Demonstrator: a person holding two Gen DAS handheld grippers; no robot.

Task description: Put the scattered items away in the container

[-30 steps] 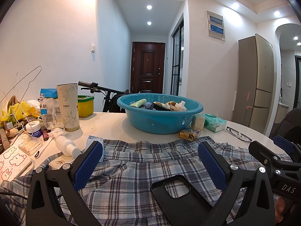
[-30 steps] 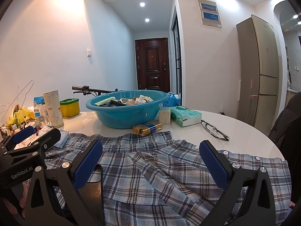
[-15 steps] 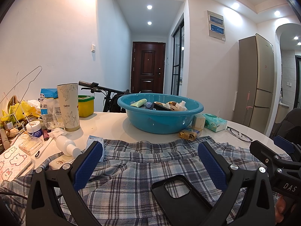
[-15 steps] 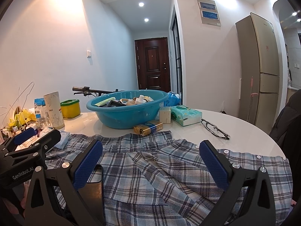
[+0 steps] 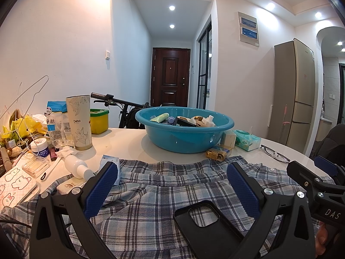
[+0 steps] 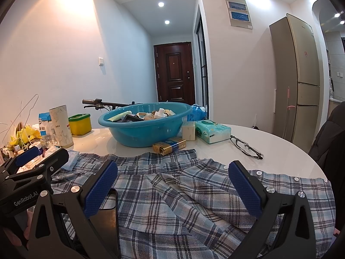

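Note:
A blue basin (image 5: 183, 139) (image 6: 142, 132) with several small items in it stands at the middle of the round white table. A plaid shirt (image 5: 151, 196) (image 6: 189, 198) lies spread in front of it. A black phone case (image 5: 207, 228) (image 6: 107, 220) lies on the shirt. My left gripper (image 5: 172, 190) is open and empty, above the shirt with the case between its fingers and nearer the right one. My right gripper (image 6: 172, 190) is open and empty over the shirt, to the right of the case. A gold and blue box (image 5: 217, 152) (image 6: 169, 145) lies beside the basin.
A white bottle (image 5: 77, 168), a tall paper cup (image 5: 79, 123), a yellow tub (image 5: 98, 120), jars and bags crowd the table's left side. A tissue pack (image 6: 212, 131), a small carton (image 6: 188, 130) and glasses (image 6: 246, 146) lie to the right of the basin.

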